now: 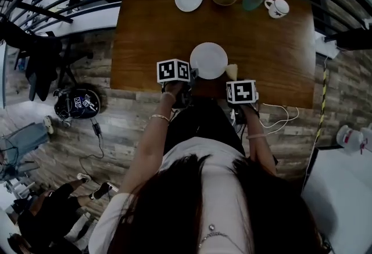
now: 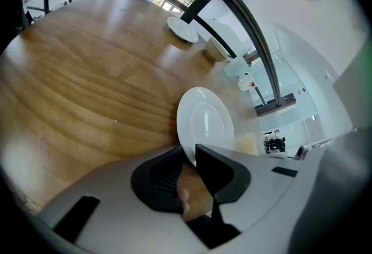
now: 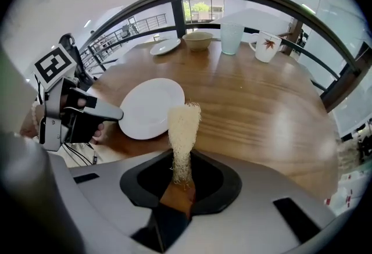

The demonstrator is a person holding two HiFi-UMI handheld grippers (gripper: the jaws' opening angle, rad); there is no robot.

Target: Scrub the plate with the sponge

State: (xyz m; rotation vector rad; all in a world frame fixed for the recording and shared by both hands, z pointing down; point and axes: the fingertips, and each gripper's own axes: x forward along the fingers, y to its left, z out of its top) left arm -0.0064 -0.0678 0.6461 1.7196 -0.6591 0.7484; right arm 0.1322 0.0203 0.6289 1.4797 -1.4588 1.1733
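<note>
Sponge [image 3: 183,125] just beside plate [image 3: 148,107] at front edge of table [image 3: 250,96]

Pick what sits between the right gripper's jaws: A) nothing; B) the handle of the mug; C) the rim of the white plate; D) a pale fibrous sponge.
D: in the right gripper view the right gripper pinches the base of the sponge, which stands upright; the rim of the plate is in the left gripper instead.
</note>
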